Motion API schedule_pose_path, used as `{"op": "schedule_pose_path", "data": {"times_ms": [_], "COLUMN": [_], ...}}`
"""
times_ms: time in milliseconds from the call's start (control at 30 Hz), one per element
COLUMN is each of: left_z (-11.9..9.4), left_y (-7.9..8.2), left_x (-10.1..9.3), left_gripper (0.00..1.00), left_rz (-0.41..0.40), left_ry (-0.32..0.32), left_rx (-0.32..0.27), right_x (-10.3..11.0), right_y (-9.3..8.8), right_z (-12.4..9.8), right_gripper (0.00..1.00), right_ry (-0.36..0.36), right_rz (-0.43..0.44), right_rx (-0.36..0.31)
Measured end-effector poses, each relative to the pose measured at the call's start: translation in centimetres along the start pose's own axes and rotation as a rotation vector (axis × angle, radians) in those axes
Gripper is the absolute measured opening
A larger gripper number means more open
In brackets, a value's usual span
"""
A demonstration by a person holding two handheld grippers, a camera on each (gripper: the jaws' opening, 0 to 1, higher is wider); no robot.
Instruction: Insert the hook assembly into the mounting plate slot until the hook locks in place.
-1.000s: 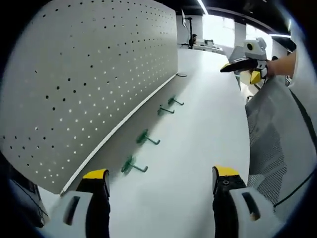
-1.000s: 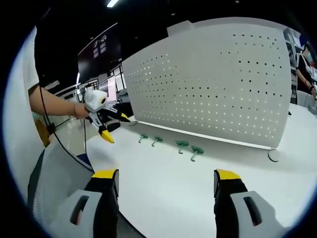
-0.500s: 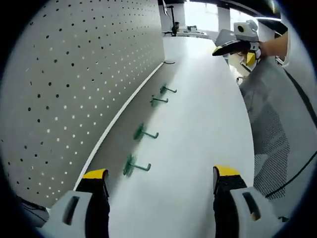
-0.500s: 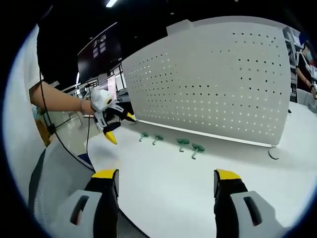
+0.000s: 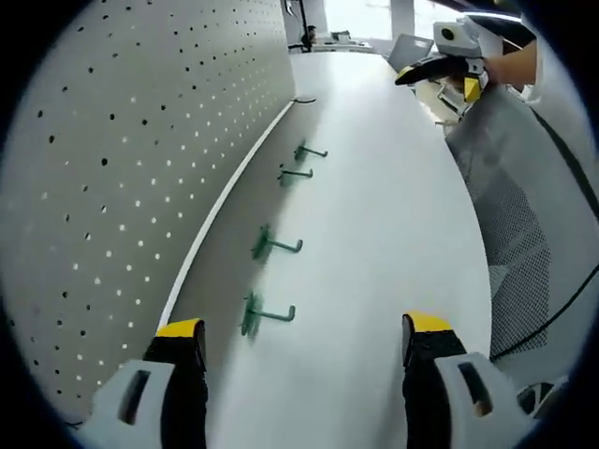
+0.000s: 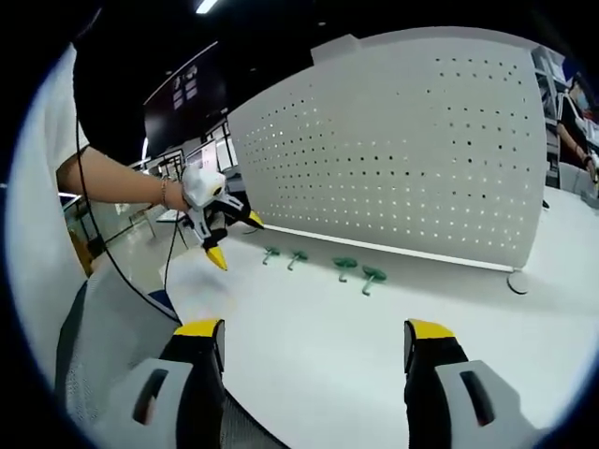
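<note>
Several green hooks lie in a row on the white table in front of the white perforated mounting plate [image 5: 122, 159]. The nearest hook [image 5: 265, 313] lies just ahead of my left gripper [image 5: 304, 348], which is open and holds nothing. In the right gripper view the left gripper [image 6: 236, 240], in a person's hand, hovers to the left of the hook row [image 6: 344, 267] before the plate [image 6: 402, 159]. My right gripper [image 6: 304, 344] is open, empty and well back from the hooks. It also hangs in the air at the far end of the table as the right gripper [image 5: 438, 82].
A small round disc [image 6: 515, 283] lies on the table at the plate's far end. A grey mesh chair back [image 5: 524, 253] stands along the table's edge. The white tabletop [image 5: 374, 234] stretches between the hooks and that edge. Desks stand in the background.
The left gripper has moved forward and closer to the hook row and the plate. The right gripper has stayed almost still. Both stay open.
</note>
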State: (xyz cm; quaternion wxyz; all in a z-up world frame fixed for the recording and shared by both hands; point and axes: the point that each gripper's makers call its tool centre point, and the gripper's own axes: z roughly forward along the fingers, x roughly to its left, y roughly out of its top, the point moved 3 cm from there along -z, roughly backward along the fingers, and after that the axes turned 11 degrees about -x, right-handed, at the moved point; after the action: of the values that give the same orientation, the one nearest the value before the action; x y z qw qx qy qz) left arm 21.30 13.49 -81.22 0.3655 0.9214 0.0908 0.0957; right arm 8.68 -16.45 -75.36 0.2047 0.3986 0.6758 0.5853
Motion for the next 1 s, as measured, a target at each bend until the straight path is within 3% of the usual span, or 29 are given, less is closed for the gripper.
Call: {"op": "schedule_pose_path", "data": {"times_ms": [500, 1000], "left_z": [1.2, 2.6], "left_y": [-1.2, -2.3], "left_x": [0.9, 0.7], "left_gripper": [0.88, 0.88], "left_rz": [0.076, 0.126], "left_ry": [-0.079, -0.174], "left_rx": [0.082, 0.158], "right_x": [-0.1, 0.0], "right_y": [-0.1, -0.1], "right_z": [-0.1, 0.0], "right_gripper": [0.76, 0.75], "right_ry": [-0.007, -0.008], "right_rz": [0.006, 0.008], "right_rx": [0.0, 0.003]}}
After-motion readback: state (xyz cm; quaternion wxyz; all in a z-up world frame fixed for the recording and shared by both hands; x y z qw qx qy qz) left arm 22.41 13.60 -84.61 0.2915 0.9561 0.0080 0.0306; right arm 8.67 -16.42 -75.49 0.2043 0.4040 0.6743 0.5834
